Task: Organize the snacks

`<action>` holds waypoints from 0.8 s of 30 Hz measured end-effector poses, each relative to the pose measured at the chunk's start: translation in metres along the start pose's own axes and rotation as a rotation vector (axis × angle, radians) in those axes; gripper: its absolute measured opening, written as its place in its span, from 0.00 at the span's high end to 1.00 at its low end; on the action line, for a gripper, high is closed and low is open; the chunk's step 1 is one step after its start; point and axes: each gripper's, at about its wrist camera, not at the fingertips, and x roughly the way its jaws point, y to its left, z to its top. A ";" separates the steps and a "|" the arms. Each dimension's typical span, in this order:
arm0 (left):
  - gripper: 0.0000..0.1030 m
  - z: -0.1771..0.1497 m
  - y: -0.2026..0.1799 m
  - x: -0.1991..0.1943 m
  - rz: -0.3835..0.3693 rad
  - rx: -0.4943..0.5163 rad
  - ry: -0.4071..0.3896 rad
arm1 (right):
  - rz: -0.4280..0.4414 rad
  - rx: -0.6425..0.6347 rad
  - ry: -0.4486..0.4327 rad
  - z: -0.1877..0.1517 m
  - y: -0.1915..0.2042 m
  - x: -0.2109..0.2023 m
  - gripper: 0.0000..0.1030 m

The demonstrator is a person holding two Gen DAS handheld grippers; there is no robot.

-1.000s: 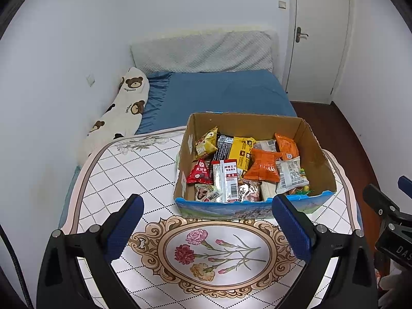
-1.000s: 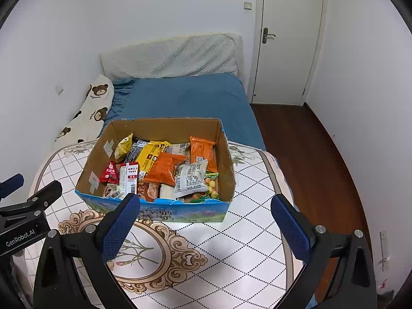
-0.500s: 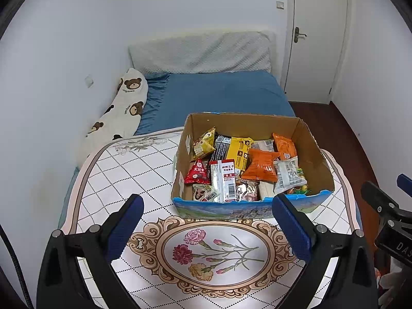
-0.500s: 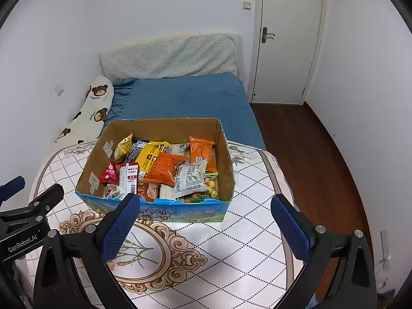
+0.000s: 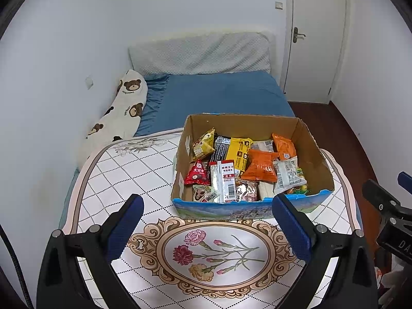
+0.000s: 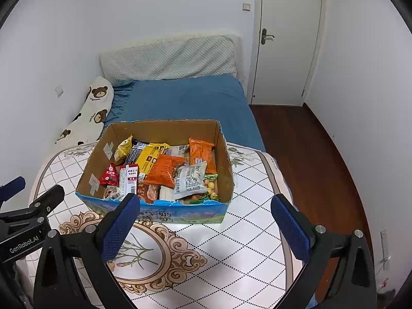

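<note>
Left wrist view: your left tongs (image 5: 207, 228) hung spread wide and empty above the desk (image 5: 123, 170), short of the cardboard box (image 5: 311, 144). The box sat on the desk toward its far side, packed with snacks: an orange packet (image 5: 261, 166), a yellow packet (image 5: 240, 152), a red triangular packet (image 5: 197, 173), a white barcode packet (image 5: 226, 182). Right wrist view: your right tongs (image 6: 204, 221) were also spread wide, holding nothing, just in front of the box's blue printed wall (image 6: 180, 212). A bed (image 6: 185, 97) lay behind the desk.
</note>
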 end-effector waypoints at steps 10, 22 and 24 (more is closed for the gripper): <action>0.01 0.000 0.001 -0.001 0.003 0.001 -0.003 | 0.024 -0.002 0.008 0.001 0.001 0.000 0.00; 0.01 0.000 0.000 -0.002 0.005 0.005 -0.012 | 0.027 -0.006 0.009 0.001 0.002 0.001 0.00; 0.01 -0.001 -0.001 -0.004 0.002 0.008 -0.023 | 0.028 -0.006 0.008 0.001 0.002 0.001 0.00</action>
